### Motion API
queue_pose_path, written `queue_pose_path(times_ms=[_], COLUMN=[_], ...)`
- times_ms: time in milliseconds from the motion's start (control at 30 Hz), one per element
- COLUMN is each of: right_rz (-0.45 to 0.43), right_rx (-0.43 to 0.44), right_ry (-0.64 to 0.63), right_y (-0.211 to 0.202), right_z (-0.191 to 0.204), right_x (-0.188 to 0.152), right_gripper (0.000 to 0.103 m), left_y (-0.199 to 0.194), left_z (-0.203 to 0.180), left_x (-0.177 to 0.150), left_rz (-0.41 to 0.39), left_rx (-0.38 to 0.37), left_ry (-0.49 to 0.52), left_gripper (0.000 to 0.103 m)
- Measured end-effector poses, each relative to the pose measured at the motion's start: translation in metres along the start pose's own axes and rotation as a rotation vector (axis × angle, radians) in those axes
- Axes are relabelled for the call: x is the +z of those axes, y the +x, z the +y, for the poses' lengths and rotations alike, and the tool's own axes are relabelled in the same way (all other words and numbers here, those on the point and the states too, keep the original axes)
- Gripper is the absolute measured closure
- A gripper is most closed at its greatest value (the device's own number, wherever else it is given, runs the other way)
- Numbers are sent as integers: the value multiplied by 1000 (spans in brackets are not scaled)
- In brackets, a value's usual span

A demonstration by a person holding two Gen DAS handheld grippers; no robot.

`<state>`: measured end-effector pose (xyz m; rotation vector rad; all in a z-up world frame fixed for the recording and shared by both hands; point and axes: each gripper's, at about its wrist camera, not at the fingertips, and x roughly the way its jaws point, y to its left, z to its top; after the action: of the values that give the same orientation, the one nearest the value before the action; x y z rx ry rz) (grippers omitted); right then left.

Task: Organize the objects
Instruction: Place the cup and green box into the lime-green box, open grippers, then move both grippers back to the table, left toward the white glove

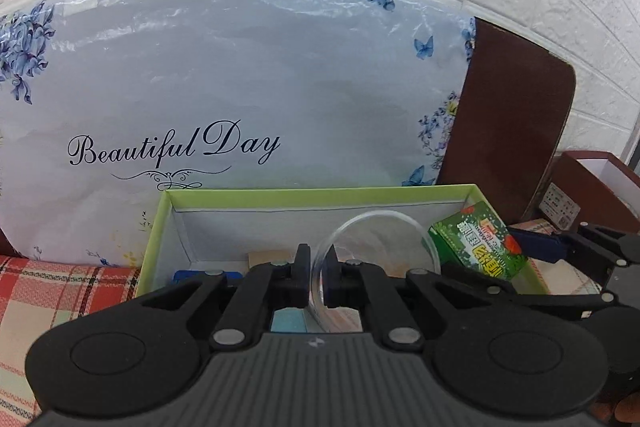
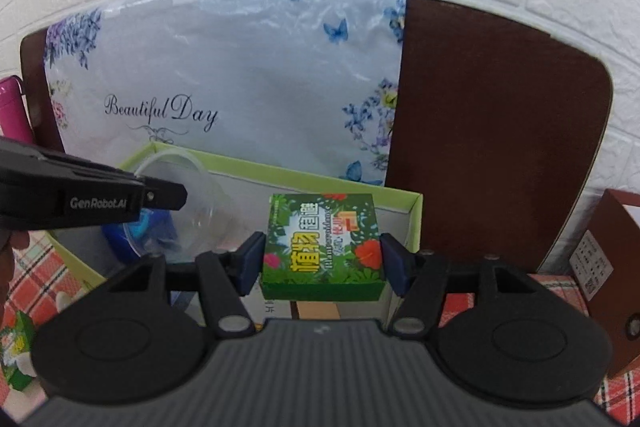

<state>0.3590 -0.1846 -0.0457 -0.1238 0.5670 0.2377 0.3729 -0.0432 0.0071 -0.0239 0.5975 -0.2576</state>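
The right tool clamps the green box by its two short sides, hanging over the tray's right end. The left tool, nearly closed, pinches the clear cup's rim further left, seemingly above the tray floor.

Probably home: plaid tablecloth, floral bag.

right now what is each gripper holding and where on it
The left gripper pinches the clear plastic container by its thin rim. The right gripper clamps the green box across its two opposite side faces.
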Motion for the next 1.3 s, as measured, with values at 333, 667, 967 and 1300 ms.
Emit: queue_pose_path(times_ms=[333, 667, 967, 1300], right_rz=[-83, -213, -267, -273], right_rx=[10, 24, 40, 22], right_ry=[-92, 10, 46, 91], right_y=[7, -81, -176, -238], right_z=[8, 3, 7, 12], right_x=[-19, -12, -40, -88], right_gripper=[0, 0, 0, 0], left_y=[2, -77, -157, -201], left_z=[6, -7, -18, -33], left_x=[0, -8, -40, -85], left_rz=[-44, -65, -103, -86], left_rx=[117, 210, 171, 172], left_ry=[5, 39, -47, -47], left_gripper=[6, 6, 6, 6])
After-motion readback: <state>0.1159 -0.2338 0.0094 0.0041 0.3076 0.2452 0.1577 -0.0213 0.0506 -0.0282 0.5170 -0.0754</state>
